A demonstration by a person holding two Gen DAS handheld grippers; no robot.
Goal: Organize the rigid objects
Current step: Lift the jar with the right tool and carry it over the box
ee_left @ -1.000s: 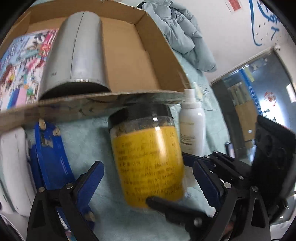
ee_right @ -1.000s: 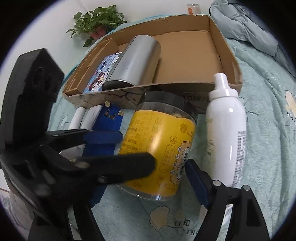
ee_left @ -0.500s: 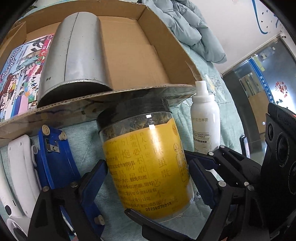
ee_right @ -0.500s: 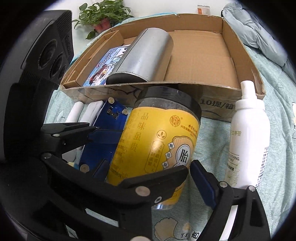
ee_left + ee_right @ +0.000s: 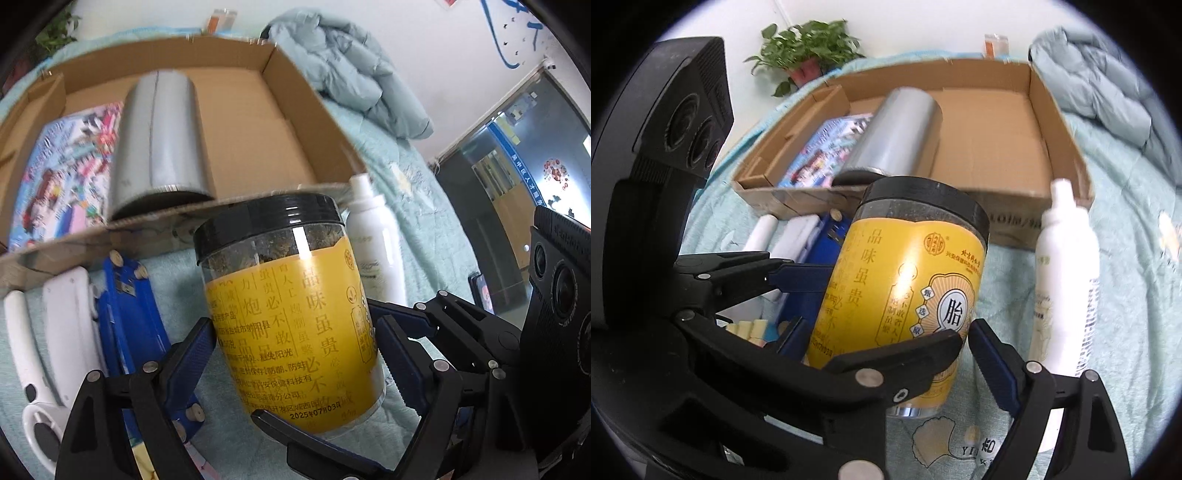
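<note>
A clear jar with a yellow label and black lid [image 5: 291,328] is held tilted above the green bedspread, in front of the cardboard box [image 5: 310,122]. My left gripper [image 5: 295,343] is shut on the jar's lower body. My right gripper [image 5: 886,339] is shut on the same jar [image 5: 908,291] from the other side. The box [image 5: 1060,122] holds a silver cylinder [image 5: 159,136] lying on its side and a colourful book [image 5: 55,173]. A white spray bottle [image 5: 1067,266] stands right of the jar.
A blue tool [image 5: 129,325] and white handled tools [image 5: 48,332] lie left of the jar. A crumpled grey-blue jacket [image 5: 351,74] lies behind the box. A potted plant [image 5: 809,48] stands far back.
Both grippers have closed onto the jar and lifted it; its lid now reaches the box's front wall. The view has risen, showing more of the box floor.
</note>
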